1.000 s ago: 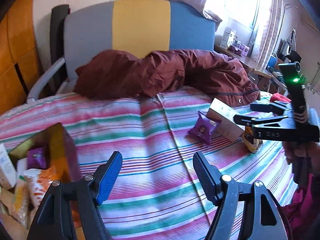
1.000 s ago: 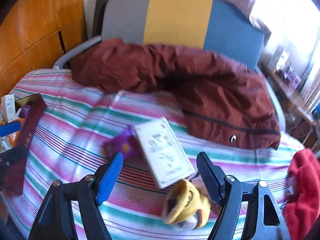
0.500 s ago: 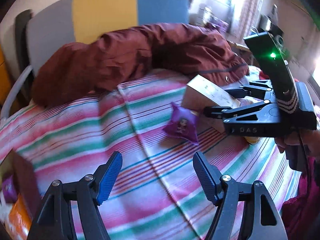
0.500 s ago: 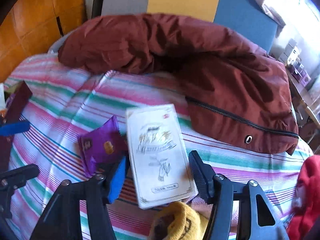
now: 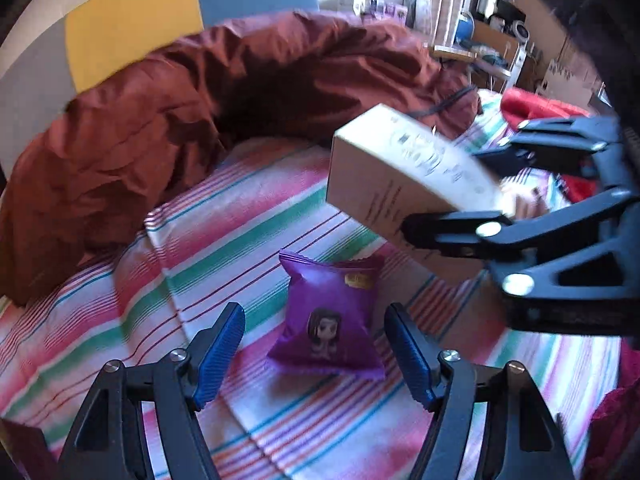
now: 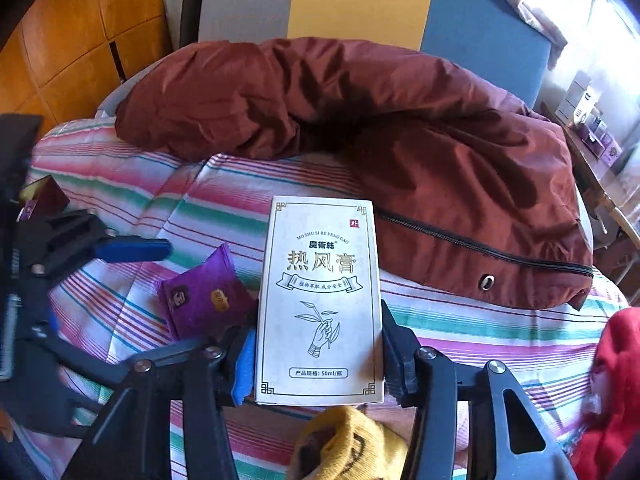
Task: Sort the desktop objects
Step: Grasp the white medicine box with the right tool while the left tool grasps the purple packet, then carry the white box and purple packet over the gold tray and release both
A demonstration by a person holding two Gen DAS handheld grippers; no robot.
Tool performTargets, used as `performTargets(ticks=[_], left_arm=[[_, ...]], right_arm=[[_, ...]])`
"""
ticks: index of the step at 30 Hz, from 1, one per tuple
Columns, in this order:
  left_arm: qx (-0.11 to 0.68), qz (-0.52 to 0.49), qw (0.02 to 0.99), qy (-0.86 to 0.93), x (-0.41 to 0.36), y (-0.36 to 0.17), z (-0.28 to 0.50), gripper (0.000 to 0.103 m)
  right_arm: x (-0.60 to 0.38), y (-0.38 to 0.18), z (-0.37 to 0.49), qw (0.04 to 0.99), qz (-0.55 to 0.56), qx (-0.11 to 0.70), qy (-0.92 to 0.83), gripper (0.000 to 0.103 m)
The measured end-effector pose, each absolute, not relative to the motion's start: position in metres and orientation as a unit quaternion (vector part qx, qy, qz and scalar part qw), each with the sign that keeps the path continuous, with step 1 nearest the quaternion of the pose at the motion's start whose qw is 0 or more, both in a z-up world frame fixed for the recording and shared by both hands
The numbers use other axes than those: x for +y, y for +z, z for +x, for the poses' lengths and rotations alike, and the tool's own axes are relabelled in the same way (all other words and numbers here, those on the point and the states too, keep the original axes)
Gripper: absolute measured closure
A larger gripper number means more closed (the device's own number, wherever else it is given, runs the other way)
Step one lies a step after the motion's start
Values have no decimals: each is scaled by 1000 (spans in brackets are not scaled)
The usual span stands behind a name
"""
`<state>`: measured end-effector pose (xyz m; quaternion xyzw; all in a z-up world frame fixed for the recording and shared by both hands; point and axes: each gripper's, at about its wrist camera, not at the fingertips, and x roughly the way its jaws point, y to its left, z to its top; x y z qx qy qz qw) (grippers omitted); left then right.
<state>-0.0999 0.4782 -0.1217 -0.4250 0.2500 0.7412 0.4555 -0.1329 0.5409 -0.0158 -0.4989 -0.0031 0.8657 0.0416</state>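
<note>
On the striped cloth (image 5: 248,216) lies a purple bag (image 5: 328,316), between the wide-apart fingers of the left gripper (image 5: 316,348). Beside it, the right gripper (image 6: 318,356) has just squeezed onto a white box (image 6: 320,300).

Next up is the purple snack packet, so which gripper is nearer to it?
Left. The left gripper hovers open right over the purple snack packet; the right gripper sits beside it, shut on the white box.
</note>
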Motion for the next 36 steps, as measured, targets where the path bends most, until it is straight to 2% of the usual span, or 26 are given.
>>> performTargets(ticks=[4,8,20,24,36], left_arm=[[265,-412,449,747,485,-126,-99,43],[273,-393,451,754,486,-126,-94,59],[191,-429,394,790,431,-111,-91,61],[147,-418,374,815,397,-85,-87,61],[90,-383,330,858,305,-31,-67,61]], right_arm=[[542,-18,-132,43,-503,-3,863,51],[541,-22,-134,46,-507,-5,861,51],[506,-5,-132,37,-471,-61,879,51],[478,11,-124,28,-439,-102,892,51],[397,52,-99,-10,-385,-168,907,51]])
